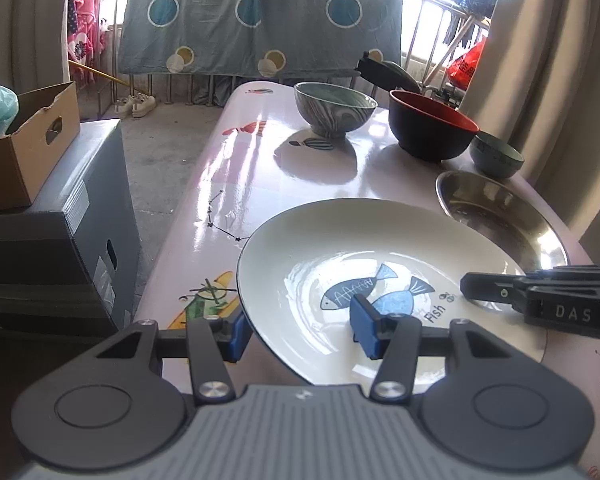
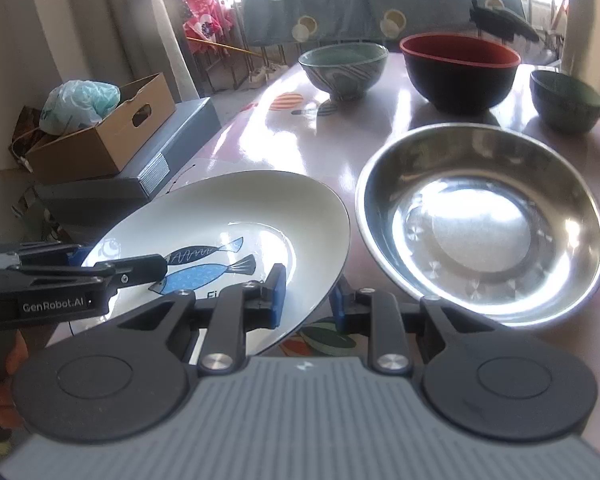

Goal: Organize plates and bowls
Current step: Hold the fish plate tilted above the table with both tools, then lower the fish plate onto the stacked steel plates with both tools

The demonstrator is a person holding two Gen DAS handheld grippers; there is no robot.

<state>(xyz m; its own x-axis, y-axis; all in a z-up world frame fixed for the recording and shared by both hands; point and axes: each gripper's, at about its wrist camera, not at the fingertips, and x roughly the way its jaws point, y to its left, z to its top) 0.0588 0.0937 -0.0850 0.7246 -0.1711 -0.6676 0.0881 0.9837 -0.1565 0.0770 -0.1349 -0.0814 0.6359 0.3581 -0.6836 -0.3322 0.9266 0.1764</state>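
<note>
The white ceramic plate with two blue fish printed on it point(image 2: 204, 216) is tilted up off the pink glossy counter point(image 1: 228, 184), with both claws straddling its near rim from opposite sides. The right claw point(image 2: 306, 294) has one blue pad on the plate's face and one under the rim; whether they actually pinch is hard to say, though the gap looks small. The left claw point(image 1: 304, 330) sits wider apart over the opposite edge, pads not clearly pressing.

What matters, I reckon: the shiny steel dish point(image 2: 480, 220) lies just beside the plate on its right, nearer the right claw, so stacking likely means going that way.

Farther back stand a grey marbled bowl point(image 2: 344, 70), a black bowl with red inside point(image 2: 460, 74) and a small dark green bowl point(image 2: 566, 100). The plate's underside and the lower pads are hidden.
</note>
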